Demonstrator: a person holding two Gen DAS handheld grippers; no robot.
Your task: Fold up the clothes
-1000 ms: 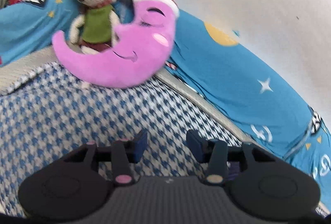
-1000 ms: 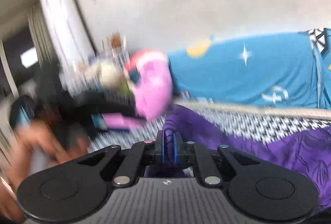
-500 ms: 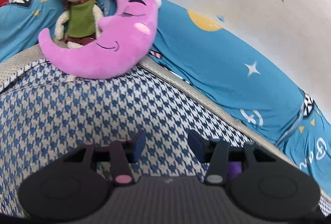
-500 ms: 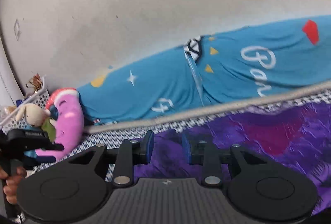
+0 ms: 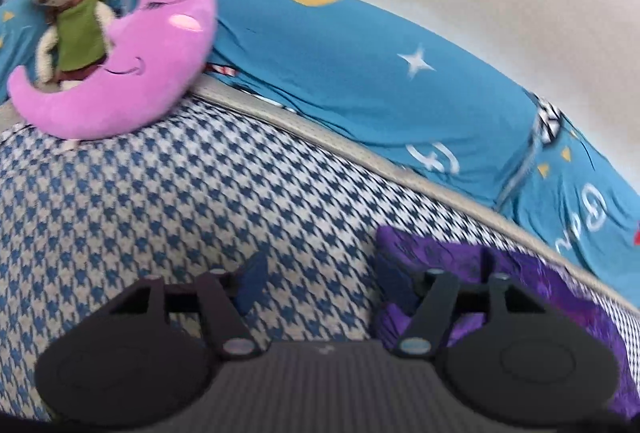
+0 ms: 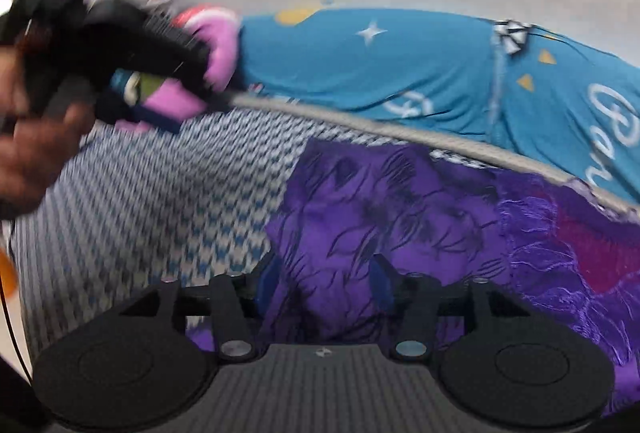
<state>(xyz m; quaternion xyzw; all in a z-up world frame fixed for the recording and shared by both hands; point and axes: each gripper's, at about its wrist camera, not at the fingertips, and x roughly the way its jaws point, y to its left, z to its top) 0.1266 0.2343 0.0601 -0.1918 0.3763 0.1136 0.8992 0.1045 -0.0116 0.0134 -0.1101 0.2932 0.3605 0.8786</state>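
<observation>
- Purple garment (image 6: 420,217): lies on the houndstooth bedcover (image 5: 160,193).
- Right gripper (image 6: 322,281): jaws apart, empty, over the garment's edge.
- Left gripper (image 5: 320,281): jaws wide, empty, beside the garment.

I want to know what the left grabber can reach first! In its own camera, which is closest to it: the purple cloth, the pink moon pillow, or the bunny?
From the left gripper:
1. Purple cloth, beside its right finger.
2. Moon pillow, far left.
3. Bunny, leaning on the pillow's back side.
</observation>
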